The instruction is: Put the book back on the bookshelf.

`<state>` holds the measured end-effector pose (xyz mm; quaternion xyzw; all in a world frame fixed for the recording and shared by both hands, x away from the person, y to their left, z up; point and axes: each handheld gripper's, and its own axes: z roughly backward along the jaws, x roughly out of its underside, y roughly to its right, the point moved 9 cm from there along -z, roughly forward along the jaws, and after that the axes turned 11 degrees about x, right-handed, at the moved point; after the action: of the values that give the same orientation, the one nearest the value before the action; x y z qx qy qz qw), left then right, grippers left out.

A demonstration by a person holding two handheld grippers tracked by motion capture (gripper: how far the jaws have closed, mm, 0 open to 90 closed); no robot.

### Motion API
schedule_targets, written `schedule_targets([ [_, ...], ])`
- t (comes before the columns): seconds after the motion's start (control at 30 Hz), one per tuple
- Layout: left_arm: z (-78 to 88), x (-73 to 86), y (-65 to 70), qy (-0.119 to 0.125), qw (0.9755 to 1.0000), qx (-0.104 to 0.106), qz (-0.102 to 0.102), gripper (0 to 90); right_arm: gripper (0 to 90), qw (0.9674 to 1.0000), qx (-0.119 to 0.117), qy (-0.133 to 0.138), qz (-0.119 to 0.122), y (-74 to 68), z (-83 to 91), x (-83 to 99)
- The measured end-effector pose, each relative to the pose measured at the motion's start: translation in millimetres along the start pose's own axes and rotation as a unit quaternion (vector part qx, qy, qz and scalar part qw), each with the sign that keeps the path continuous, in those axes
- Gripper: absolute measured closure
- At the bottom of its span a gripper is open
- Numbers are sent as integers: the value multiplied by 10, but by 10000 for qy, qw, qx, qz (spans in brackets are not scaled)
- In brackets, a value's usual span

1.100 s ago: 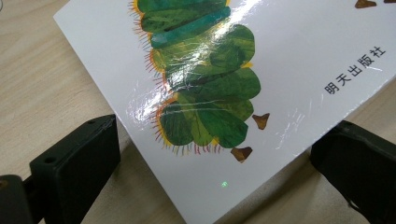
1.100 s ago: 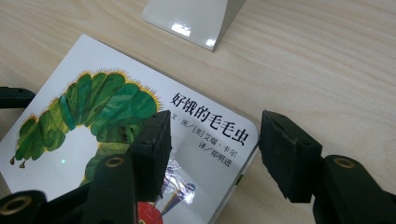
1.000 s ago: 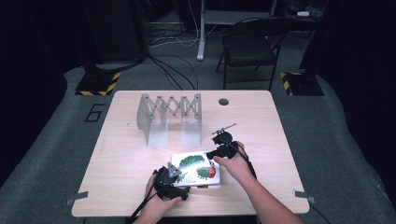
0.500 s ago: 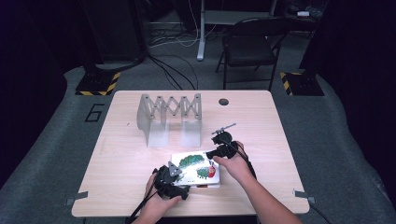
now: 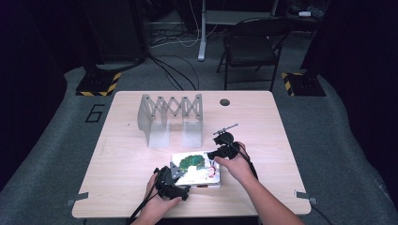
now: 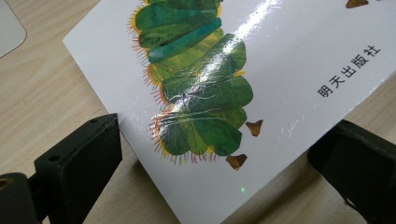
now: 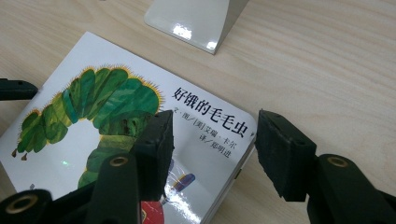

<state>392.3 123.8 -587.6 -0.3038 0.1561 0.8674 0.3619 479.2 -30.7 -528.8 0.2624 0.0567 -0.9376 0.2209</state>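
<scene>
A book [image 5: 196,168] with a green caterpillar on its white cover lies flat on the tabletop [image 5: 126,154], in the lower middle of the high view. In the left gripper view the book [image 6: 243,88] fills the upper part of the frame, one corner reaching down between the two black jaws; both jaws stand clear of its edges, so the left hand-held gripper [image 5: 172,180] is seen to be open around that corner. In the right gripper view the book [image 7: 93,140] occupies the lower left; one jaw rests over the cover beside the printed title and the other stands just off the book's edge above bare wood. The jaws of the right hand-held gripper [image 5: 220,151] have just been closing, with the book's corner between them, but whether the pads press on it cannot be told.

Behind the book, toward the upper middle of the high view, a grey folding rack [image 5: 170,117] stands upright; its nearer foot [image 7: 194,21] is seen just beyond the book at the top of the right gripper view. A small dark round hole [image 5: 225,102] is set in the tabletop further back. Beyond the tabletop a folding chair [image 5: 248,47] stands on the floor.
</scene>
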Motion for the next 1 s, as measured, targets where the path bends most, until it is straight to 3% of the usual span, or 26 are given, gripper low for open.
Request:
schedule_targets([
  [0.37,21,-14,15,13,9996,-94,-264,53,466,10000,31,-4,14,3,-17,6],
  [0.47,38,-28,53,28,9984,-203,-523,89,466,10000,19,-15,-13,-3,-16,7],
  [0.7,44,-28,47,14,9982,-209,-557,99,466,10000,7,-8,-2,-1,-12,7],
  [0.8,57,-45,97,55,9959,-225,-879,174,466,10000,26,-2,-6,1,-15,6],
  [1.0,61,-38,100,80,9960,-210,-860,191,466,10000,3,-27,-4,5,-27,14],
])
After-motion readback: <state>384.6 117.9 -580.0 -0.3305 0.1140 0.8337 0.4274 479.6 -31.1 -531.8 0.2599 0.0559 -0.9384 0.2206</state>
